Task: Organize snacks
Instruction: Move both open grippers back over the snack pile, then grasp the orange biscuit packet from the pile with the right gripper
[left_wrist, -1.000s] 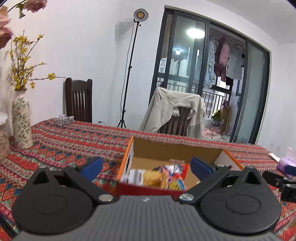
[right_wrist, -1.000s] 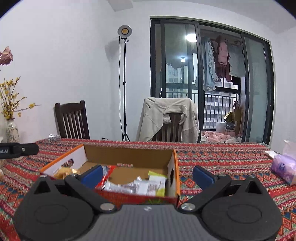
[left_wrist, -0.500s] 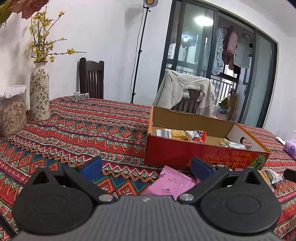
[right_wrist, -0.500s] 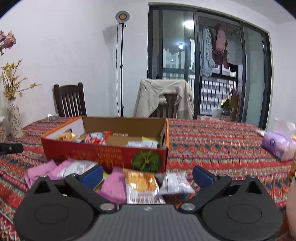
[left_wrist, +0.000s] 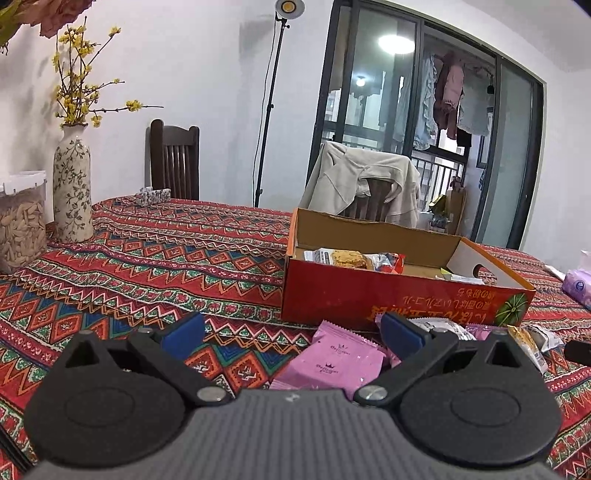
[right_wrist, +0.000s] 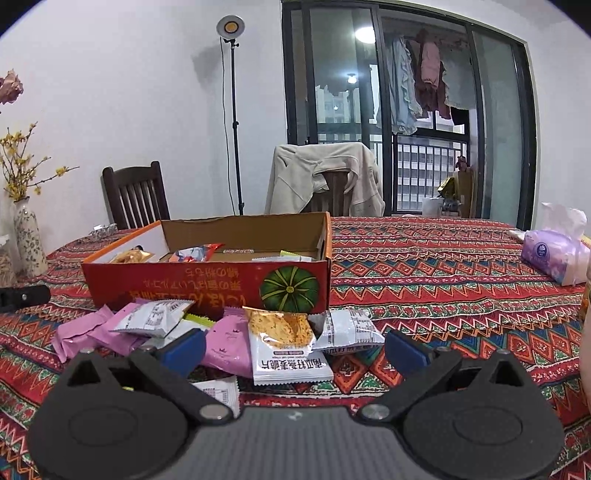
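Observation:
An open red cardboard box (left_wrist: 402, 295) (right_wrist: 207, 286) holds a few snack packets and stands on the patterned tablecloth. A pile of loose packets lies in front of it. A pink packet (left_wrist: 332, 360) lies between the fingers of my open, empty left gripper (left_wrist: 293, 336). My right gripper (right_wrist: 295, 347) is open and empty over the pile; a white packet with an orange cracker picture (right_wrist: 286, 345) and a pink packet (right_wrist: 227, 341) lie between its fingers. More pink and white packets (right_wrist: 147, 319) lie to the left.
A flowered vase (left_wrist: 72, 186) and a clear jar of nuts (left_wrist: 20, 223) stand at the left. A purple tissue pack (right_wrist: 554, 254) lies at the right. Two chairs, one with a beige jacket (right_wrist: 325, 177), stand behind the table, with a lamp stand (right_wrist: 232, 110).
Both grippers have drawn back from above the box and dropped lower toward the table. The pile of packets in front of the box has come into view. Both stay open.

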